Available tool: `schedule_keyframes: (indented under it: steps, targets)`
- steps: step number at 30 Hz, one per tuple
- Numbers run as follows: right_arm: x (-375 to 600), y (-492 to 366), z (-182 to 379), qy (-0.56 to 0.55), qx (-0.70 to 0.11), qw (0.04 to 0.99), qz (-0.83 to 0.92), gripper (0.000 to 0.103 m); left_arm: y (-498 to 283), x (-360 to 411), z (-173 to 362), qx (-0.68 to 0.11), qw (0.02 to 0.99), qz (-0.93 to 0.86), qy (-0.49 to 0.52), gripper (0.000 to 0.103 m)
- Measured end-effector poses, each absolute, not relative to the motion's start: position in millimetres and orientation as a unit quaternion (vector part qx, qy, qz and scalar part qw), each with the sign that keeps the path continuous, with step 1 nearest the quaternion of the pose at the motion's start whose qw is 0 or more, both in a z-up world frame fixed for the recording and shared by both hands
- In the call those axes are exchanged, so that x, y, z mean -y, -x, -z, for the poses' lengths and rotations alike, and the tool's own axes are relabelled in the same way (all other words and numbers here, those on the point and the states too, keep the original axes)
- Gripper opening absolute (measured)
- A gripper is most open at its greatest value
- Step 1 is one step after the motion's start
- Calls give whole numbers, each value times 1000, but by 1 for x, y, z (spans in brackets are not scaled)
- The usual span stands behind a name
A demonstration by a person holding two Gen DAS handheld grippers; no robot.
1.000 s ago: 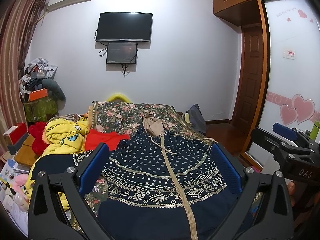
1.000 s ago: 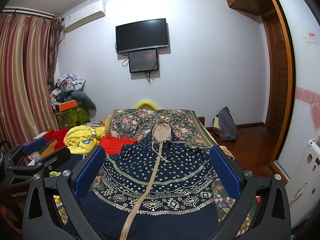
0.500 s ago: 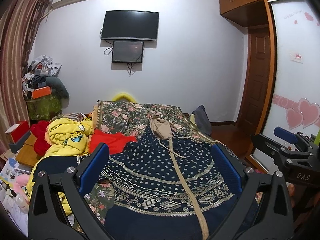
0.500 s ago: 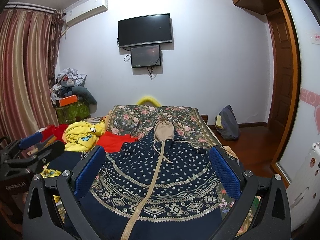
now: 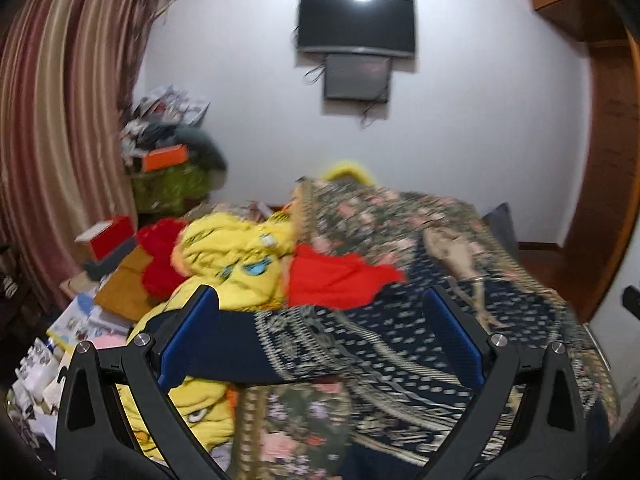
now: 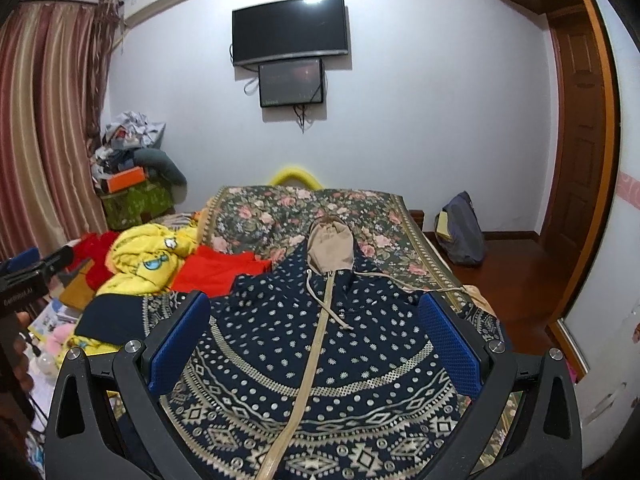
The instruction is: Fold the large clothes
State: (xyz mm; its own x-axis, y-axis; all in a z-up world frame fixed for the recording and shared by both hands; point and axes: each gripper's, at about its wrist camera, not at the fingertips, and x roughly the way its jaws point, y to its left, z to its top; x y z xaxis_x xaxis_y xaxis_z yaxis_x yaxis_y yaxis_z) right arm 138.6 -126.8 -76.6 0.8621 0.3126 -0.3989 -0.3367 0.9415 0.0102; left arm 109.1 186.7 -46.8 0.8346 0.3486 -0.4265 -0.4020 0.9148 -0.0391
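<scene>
left claw point(image 5: 320, 336) swung toward hoodie point(image 6: 312, 360) sleeve since earlier, apart | right claw point(image 6: 316, 344) steady, apart

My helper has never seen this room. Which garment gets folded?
Find the bed under the wall TV. Spread flat on it lies the navy hoodie, the only one with white dots, a tan hood and a tan zip.
</scene>
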Motion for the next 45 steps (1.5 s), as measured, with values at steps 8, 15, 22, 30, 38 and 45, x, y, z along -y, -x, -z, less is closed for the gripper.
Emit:
schedule_keyframes:
  steps: [8,15,22,30,38,45]
  targets:
    - [105,-189,104,53,-253,950,-174,103,-128,-291,127,-309,907,-223,179,103]
    - [85,-235,140,75,-336,921,-183,103,-122,-354,220,-390,845,-227,288,103]
    - [80,-260,166,71,-390,902,-169,103,-115,-414,270,-384,800,-177,427,95]
    - [82,-270,182,65,-417,893,-160,103,-123,-474,298,-360,768,-188,496,84]
    - [84,-271,183,64,-421,891,-157,103,-123,-491,303,-359,758,-234,492,49]
    - [89,-263,174,58,-413,894,-162,103,-127,-480,257,-379,797,-316,349,7]
